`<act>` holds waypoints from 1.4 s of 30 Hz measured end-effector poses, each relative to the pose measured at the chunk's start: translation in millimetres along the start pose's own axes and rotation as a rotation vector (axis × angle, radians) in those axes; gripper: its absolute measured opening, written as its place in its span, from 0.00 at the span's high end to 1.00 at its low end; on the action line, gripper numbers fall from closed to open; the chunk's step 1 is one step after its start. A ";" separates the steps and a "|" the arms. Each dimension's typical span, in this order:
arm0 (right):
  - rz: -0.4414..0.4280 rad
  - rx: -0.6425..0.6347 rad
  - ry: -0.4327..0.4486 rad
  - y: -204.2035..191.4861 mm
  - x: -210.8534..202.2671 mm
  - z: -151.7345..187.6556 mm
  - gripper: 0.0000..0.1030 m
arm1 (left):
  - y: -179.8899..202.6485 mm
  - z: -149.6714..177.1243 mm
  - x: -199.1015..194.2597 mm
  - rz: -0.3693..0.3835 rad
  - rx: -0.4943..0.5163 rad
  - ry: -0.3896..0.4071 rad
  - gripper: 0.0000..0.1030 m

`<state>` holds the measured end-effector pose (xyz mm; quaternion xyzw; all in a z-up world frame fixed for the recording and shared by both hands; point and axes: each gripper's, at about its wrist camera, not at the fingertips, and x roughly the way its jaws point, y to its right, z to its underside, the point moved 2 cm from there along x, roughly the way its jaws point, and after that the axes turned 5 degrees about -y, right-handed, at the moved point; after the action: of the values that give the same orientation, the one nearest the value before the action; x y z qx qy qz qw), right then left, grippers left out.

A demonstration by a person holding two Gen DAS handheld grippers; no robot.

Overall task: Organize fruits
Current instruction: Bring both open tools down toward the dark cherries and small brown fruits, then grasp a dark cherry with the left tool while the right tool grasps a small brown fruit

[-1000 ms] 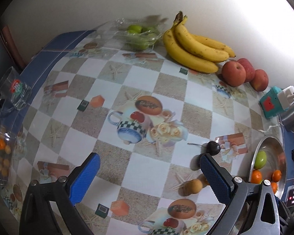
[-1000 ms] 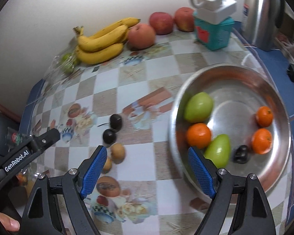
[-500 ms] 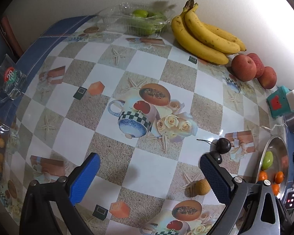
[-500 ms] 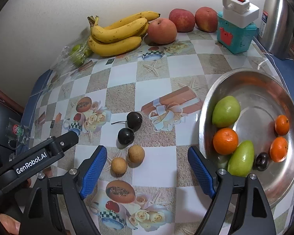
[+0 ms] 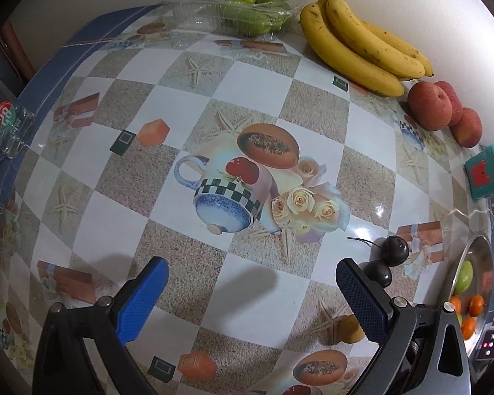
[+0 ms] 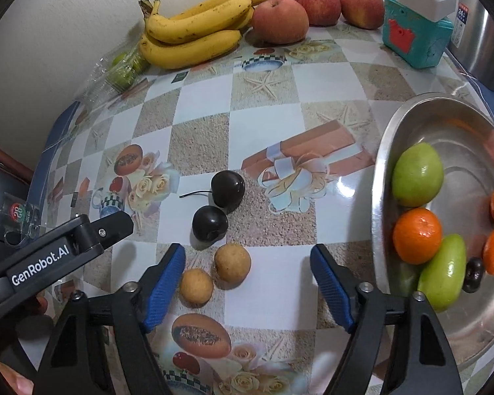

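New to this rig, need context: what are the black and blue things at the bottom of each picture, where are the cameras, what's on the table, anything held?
No robot: a person holds a two-finger tool in each hand, each carrying a fisheye camera looking along its blue fingers. One view shows the left tool, open and empty. The other shows the right tool, closing with nothing gripped, above two brown fruits. On the table: two dark cherries, bananas, apples, and a metal bowl of green and orange fruit.

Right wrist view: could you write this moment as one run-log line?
right tongs: closing, nothing gripped | between tips: two longans | steel bowl: beside
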<state>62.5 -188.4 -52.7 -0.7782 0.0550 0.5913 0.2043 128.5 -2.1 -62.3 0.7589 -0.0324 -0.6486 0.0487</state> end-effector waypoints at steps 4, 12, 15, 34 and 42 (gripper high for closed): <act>-0.005 0.000 -0.003 -1.8 5.6 -1.7 0.31 | 0.9 -2.2 5.7 -0.003 -0.005 -0.013 0.00; -0.011 -0.025 0.003 -8.4 9.2 -4.4 0.42 | 14.6 -2.4 13.0 -0.006 0.017 -0.022 0.00; -0.003 -0.033 0.002 -8.2 9.0 -3.8 0.49 | 20.4 -2.6 14.0 -0.009 0.024 -0.019 0.00; -0.082 -0.018 -0.022 -5.8 6.7 1.2 0.75 | 39.5 1.4 -2.3 -0.006 0.051 0.000 0.00; -0.108 0.014 -0.026 1.2 3.6 2.1 0.75 | 47.9 1.5 -3.6 -0.008 0.068 0.005 0.00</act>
<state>61.3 -188.2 -56.9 -0.7709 0.0147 0.5889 0.2421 127.1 -49.3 -53.5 0.7620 -0.0511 -0.6453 0.0204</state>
